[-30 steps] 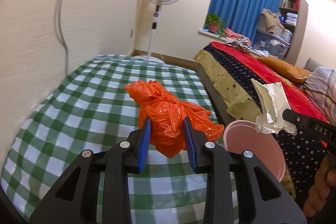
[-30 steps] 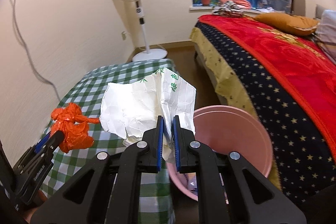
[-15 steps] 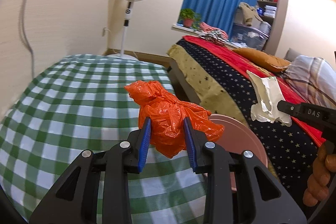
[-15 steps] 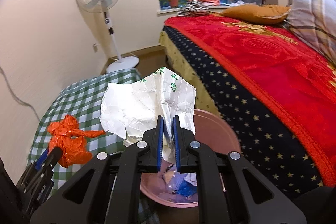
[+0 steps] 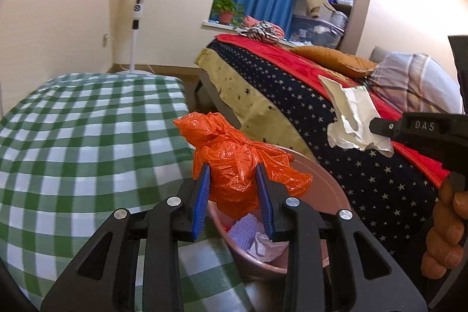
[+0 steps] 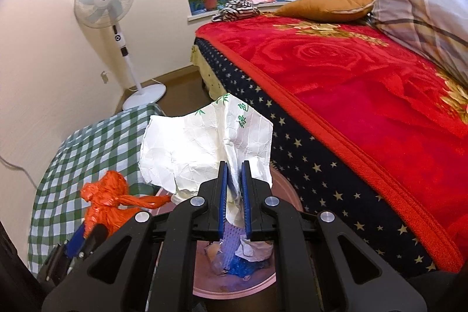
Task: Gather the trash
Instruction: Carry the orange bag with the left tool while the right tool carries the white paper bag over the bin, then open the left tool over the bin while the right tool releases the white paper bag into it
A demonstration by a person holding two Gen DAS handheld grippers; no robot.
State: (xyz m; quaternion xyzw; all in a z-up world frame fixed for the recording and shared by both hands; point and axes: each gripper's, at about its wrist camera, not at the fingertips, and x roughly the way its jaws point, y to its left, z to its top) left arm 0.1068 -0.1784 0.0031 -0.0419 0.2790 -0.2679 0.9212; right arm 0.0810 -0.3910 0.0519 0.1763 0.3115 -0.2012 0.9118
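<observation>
Since 1 s ago both grippers have swung off the checked tablecloth point(image 5: 87, 122) and out past its near-right edge: the pink bin point(image 5: 327, 189), only partly seen before beside the table, now sits right under both loads, w/ its contents showing.

Left gripper point(image 5: 234, 189): jaws part-closed, blue pads pressed into both sides of the crumpled orange plastic bag point(image 5: 234, 163). Bag bulges above and below the pads, its tail hanging over the bin's rim on the table side. In the right wrist view the same bag point(image 6: 105, 201) sits at the bin's left edge.

Right gripper point(image 6: 234, 189): jaws nearly shut, only a thin gap, pinching the lower fold of a creased white paper wrapper point(image 6: 204, 148) w/ green print. The sheet fans up and out above the pads; the bin point(image 6: 280, 183) opening is straight below, w/ tissue, sth blue and a lilac piece already inside.

Step, as I read it: carry done, both at drop-off, nothing released yet. Next move looks like opening the jaws over the bin, prob. right first since it's centred. Left likely needs a small shift inward from the rim so the bag doesn't catch the edge and slide onto the cloth. The paper is light and broad, may drift as it falls; lowering it closer to the opening before letting go would help. Bag film may cling to a pad.
</observation>
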